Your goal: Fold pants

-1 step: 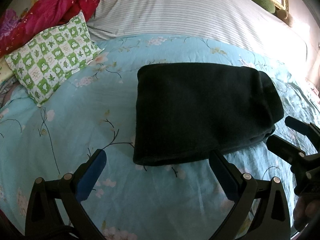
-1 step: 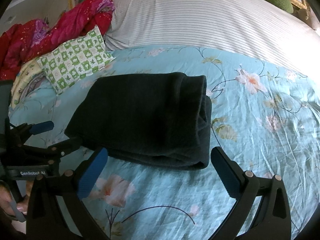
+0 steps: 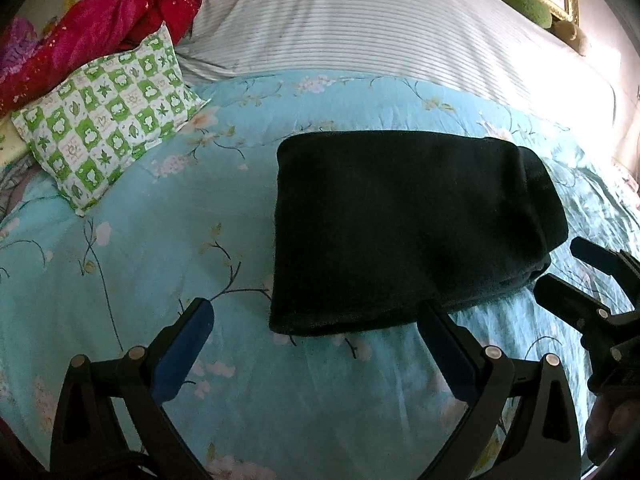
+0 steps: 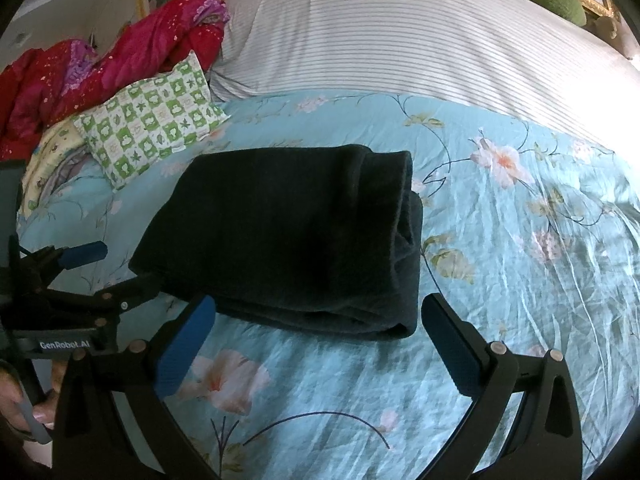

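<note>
Dark pants (image 3: 404, 224) lie folded into a thick rectangle on the light-blue floral bedspread (image 3: 140, 260). My left gripper (image 3: 314, 316) hovers just short of their near edge, open, with nothing between its blue pads. In the right wrist view the same pants (image 4: 288, 232) show stacked folded layers on their right side. The right gripper (image 4: 319, 306) is also open and empty, near the front edge of the pants. Each gripper shows in the other's view: the right gripper (image 3: 560, 266) by the pants' right corner, the left gripper (image 4: 128, 266) by their left corner.
A green-and-white checked pillow (image 3: 108, 120) and a crumpled red quilt (image 3: 112, 20) lie at the far left. White striped bedding (image 3: 360, 20) covers the far half of the bed. A green cushion (image 3: 524, 4) and a gold picture frame sit at the back right.
</note>
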